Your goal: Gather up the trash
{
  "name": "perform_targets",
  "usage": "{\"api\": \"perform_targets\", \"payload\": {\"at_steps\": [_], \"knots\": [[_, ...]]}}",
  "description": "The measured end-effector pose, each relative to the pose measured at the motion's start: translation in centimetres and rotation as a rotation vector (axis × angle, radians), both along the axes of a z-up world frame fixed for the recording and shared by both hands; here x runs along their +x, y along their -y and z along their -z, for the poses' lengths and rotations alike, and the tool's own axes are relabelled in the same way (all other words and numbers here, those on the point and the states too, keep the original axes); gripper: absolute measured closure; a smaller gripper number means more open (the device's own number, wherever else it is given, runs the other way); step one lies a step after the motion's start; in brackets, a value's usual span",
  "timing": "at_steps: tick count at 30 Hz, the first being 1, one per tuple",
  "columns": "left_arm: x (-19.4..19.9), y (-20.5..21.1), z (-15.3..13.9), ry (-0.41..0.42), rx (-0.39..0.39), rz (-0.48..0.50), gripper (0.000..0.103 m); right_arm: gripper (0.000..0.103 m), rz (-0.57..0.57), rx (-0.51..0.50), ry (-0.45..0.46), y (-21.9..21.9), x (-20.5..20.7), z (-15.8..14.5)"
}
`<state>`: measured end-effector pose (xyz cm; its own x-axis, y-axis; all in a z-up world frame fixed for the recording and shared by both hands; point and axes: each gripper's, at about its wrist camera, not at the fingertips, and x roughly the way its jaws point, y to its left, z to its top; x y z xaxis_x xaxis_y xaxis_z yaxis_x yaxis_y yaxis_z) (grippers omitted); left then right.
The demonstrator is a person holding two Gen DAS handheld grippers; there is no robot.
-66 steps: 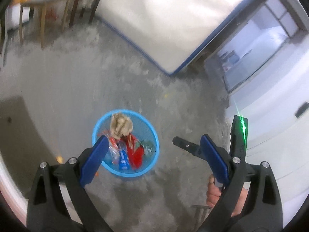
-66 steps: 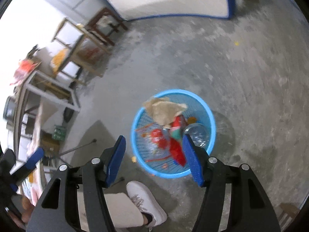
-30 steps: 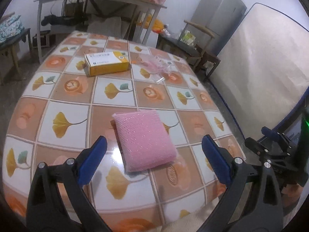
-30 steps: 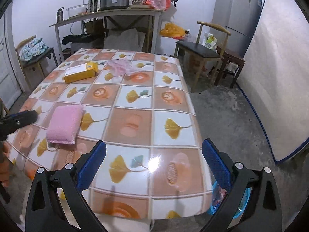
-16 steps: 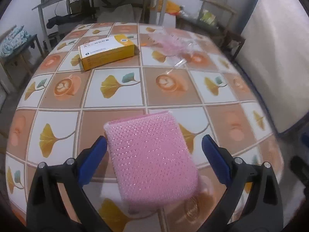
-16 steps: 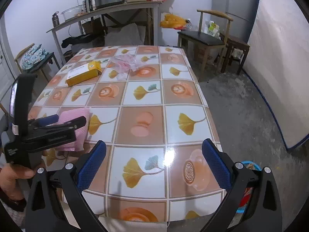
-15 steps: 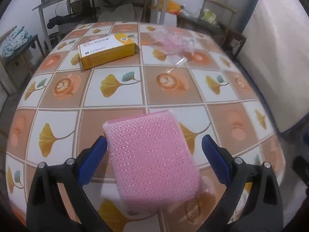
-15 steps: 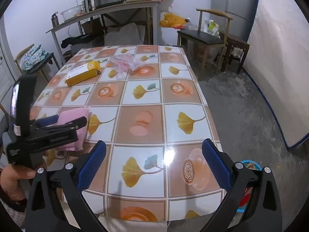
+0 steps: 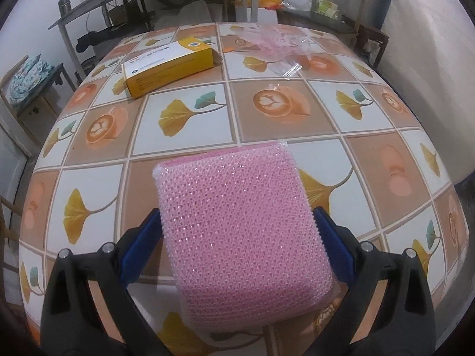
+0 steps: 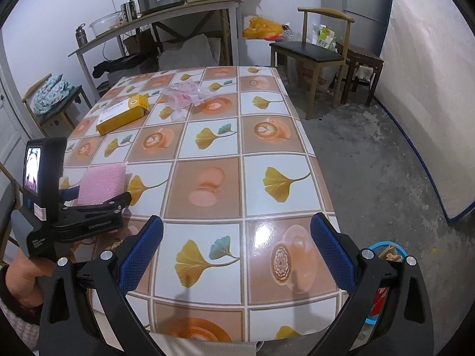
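Observation:
A pink bubble-wrap pack lies on the tiled table near its front edge. My left gripper is open, its blue pads on either side of the pack's near half. The pack also shows in the right wrist view, with the left gripper around it. A yellow box and a crumpled pink plastic bag lie farther back. My right gripper is open and empty over the table's front right part. The blue trash basket stands on the floor at the lower right.
A chair and a small stool stand behind the table on the right. A white mattress leans on the right wall. A cluttered shelf table stands at the back. Bare concrete floor lies right of the table.
Both grippers have swung up from the basket on the floor to the table. My left gripper has moved forward until its open pads straddle the pink pack.

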<state>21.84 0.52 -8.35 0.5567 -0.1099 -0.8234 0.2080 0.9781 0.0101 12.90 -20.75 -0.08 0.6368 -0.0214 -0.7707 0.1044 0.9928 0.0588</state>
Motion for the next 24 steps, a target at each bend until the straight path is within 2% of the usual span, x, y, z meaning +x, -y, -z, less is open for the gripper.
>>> {"api": "perform_targets", "payload": {"at_steps": [8, 10, 12, 15, 20, 24], "knots": [[-0.4, -1.1, -0.1, 0.016, -0.032, 0.033, 0.009, 0.007, -0.025, -0.019, 0.039, -0.9, 0.7, -0.5], [-0.5, -1.5, -0.2, 0.028, -0.029, 0.044, 0.014, 0.007, -0.037, -0.02, 0.048, -1.2, 1.1, -0.9], [-0.6, -1.8, -0.3, 0.041, -0.02, 0.048, 0.025, 0.007, -0.052, -0.02, 0.056, -1.5, 1.7, -1.3], [-0.6, -2.6, -0.3, 0.043, -0.035, 0.064, 0.025, 0.007, -0.081, -0.007, 0.072, -2.2, 2.5, -2.0], [-0.6, -4.7, -0.4, 0.052, -0.066, 0.063, 0.026, 0.007, -0.174, 0.028, 0.1, -4.1, 5.1, -3.6], [-0.7, -7.3, -0.4, 0.061, -0.083, 0.025, 0.026, 0.007, -0.324, 0.075, 0.122, -6.8, 9.4, -5.1]]}}
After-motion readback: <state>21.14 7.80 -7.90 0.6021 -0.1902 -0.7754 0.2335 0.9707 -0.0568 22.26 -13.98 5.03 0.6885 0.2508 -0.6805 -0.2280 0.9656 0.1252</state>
